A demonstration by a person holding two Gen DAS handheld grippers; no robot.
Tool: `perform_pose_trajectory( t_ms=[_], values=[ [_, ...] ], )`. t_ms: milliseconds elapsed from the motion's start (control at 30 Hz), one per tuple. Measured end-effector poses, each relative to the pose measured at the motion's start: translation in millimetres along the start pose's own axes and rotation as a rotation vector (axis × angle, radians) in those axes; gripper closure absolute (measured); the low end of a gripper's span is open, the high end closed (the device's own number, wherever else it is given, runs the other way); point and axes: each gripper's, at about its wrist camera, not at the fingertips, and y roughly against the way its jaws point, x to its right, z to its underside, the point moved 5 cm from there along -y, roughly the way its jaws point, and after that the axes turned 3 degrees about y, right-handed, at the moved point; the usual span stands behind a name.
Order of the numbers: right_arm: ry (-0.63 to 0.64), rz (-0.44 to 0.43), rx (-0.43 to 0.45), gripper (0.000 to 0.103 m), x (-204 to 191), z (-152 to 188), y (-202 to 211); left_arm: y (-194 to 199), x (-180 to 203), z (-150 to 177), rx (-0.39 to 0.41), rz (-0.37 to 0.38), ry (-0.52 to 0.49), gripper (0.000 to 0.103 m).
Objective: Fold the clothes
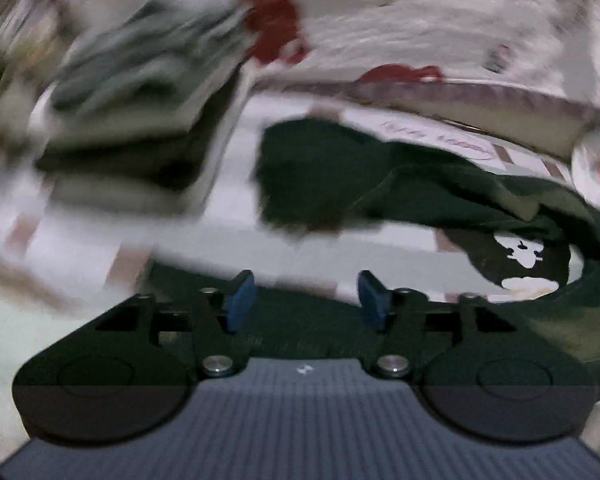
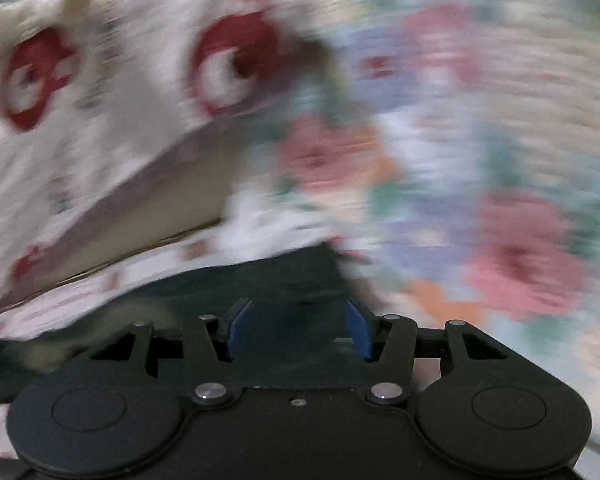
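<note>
Firstly, left gripper (image 1: 306,300): black two-finger tool with blue pads (image 1: 240,300), jaws spread apart, nothing caught between them, no pad pressing on cloth. Directly beyond and beneath its fingertips lies the dark green garment (image 1: 340,176), crumpled, of soft knit fabric, with a white cartoon print (image 1: 526,254) showing on a twisted fold to the right; it rests on a pale bed sheet with faint pinkish checks (image 1: 340,246). To the upper left, a blurred stack of folded grey-green and pale clothes (image 1: 136,92) sits on the same sheet, apart from the dark garment. Behind, a white quilt with large red motifs (image 1: 380,20) runs across the top of the view. Right gripper (image 2: 298,328): same black build, blue pads (image 2: 358,332), jaws likewise standing apart and clamping nothing; a flat stretch of the dark green garment (image 2: 276,276) lies under and just ahead of the fingers, its far edge reaching the pale sheet (image 2: 80,292). Past that edge, to the left, the white quilt with red motifs (image 2: 112,92) rises in a bank; to the right, a heavily blurred floral fabric in pink, green and pale blue (image 2: 480,160) fills the rest of the view. Both views are smeared, so finer detail of the cloths cannot be told.
</note>
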Motion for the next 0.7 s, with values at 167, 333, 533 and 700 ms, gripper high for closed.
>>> perform_pose_trajectory(
  t_ms=[167, 333, 533, 700],
  values=[
    [0.061, -0.254, -0.09, 0.047, -100, -17, -56, -48, 25, -25, 0.035, -0.008, -0.088, 0.039],
    [0.107, -0.433, -0.239, 0.046, -197, -49, -103, -100, 39, -35, 0.027, -0.022, -0.164, 0.039],
    [0.706, -0.536, -0.255, 0.047, -323, -47, -142, -156, 55, -50, -0.024, 0.008, -0.164, 0.032],
    [0.8, -0.448, -0.358, 0.047, -363, -27, -202, -203, 54, -48, -0.07, 0.086, -0.142, 0.04]
  ],
)
